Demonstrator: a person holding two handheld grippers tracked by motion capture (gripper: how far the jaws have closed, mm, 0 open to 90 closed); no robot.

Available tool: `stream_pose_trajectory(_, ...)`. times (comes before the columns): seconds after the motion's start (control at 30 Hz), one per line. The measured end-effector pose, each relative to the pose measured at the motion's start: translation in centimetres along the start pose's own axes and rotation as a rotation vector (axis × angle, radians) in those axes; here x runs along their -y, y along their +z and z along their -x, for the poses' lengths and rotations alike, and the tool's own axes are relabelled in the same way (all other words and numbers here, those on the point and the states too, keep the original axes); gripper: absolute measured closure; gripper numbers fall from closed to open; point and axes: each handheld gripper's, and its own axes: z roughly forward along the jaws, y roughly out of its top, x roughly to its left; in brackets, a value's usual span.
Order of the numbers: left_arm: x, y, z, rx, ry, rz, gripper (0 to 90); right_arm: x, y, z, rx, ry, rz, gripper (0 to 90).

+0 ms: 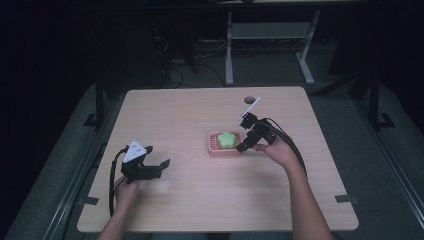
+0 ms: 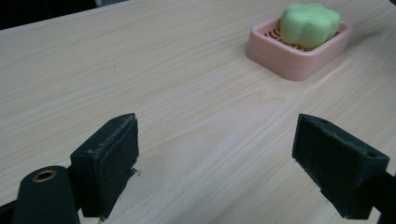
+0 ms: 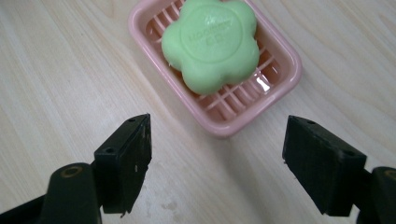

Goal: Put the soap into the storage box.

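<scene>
Nearest the high view, the left gripper rests low on the pale wood-grain counter, jaws apart and empty, parked well apart from the work, probably to leave room. Centre-right, the green flower-shaped soap bar lies inside the pink slatted plastic soap dish. Just beside the dish, the right gripper is angled toward it, jaws spread, holding nothing.

A light wooden table carries a pink soap dish.
</scene>
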Motion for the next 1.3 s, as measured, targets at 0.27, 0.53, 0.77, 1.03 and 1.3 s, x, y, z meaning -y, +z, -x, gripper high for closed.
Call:
stream_pose_trajectory(0.27, 0.0, 0.2, 0.1, 0.002, 0.006, -0.001, 14.3, 1.4, -0.3, 0.1, -0.004, 0.013, 0.006, 23.1)
stream_pose_trajectory(0.53, 0.1, 0.1, 0.0, -0.003, 0.002, -0.007, 14.3, 2.5, -0.5, 0.0, -0.002, 0.017, 0.016, 22.8)
stream_pose_trajectory(0.77, 0.1, 0.1, 0.0, -0.004, 0.005, -0.011, 14.3, 3.0, -1.0, -0.3, 0.007, 0.013, 0.024, 22.2)
stream_pose_trajectory(1.03, 0.1, 0.1, 0.0, -0.007, 0.008, -0.015, 14.3, 4.6, -1.0, -0.3, 0.007, 0.025, 0.022, 21.9)
stream_pose_trajectory(1.3, 0.2, 0.2, 0.1, -0.003, 0.007, -0.012, 14.3, 6.0, -1.2, -0.1, 0.0, 0.046, 0.047, 20.6)
